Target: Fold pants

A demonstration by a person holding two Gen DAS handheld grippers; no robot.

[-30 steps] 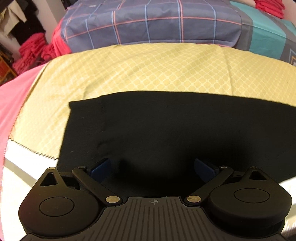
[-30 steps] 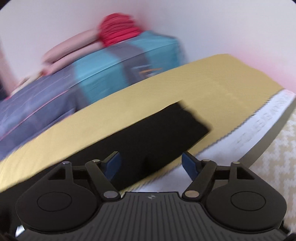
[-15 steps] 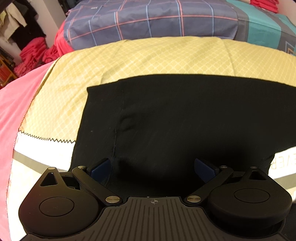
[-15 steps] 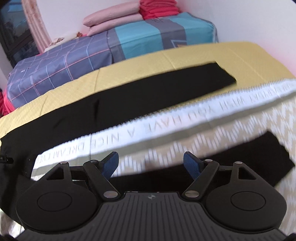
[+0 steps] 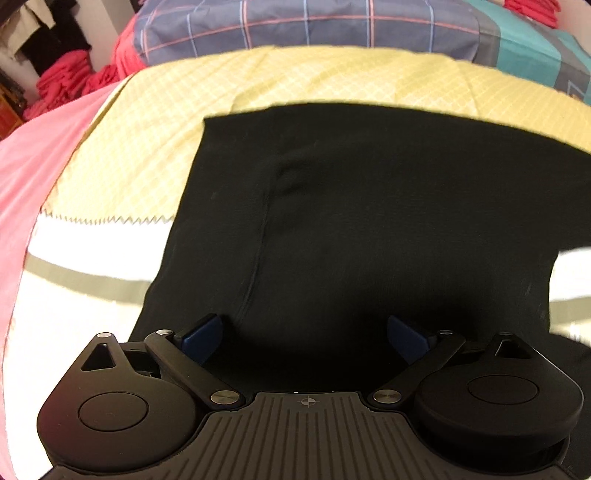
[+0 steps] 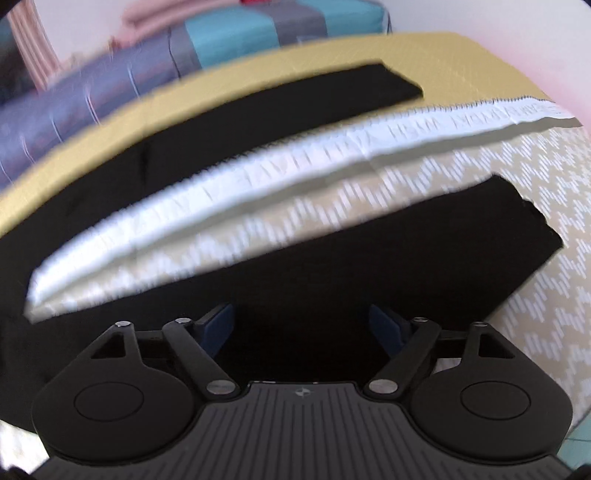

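Black pants (image 5: 369,203) lie flat on a yellow patterned blanket (image 5: 295,77); the left wrist view shows their wide upper part with a vertical seam. My left gripper (image 5: 304,328) hovers over that part, open, blue pads wide apart with nothing pinched. In the right wrist view the two legs are spread apart: the far leg (image 6: 295,103) runs across the yellow area and the near leg (image 6: 406,258) lies right under my right gripper (image 6: 302,321). Its jaws are opening, with only fabric below them and nothing pressed between the pads.
A white lettered band (image 6: 295,162) of the blanket shows between the legs. Folded plaid and teal bedding (image 5: 314,26) is stacked behind the blanket. A pink sheet (image 5: 37,166) and red clothes (image 5: 62,81) lie at the left.
The left gripper has slid across the pants' upper part, whose left edge now sits further right in view. The right gripper swung from the far leg's end to over the near leg.
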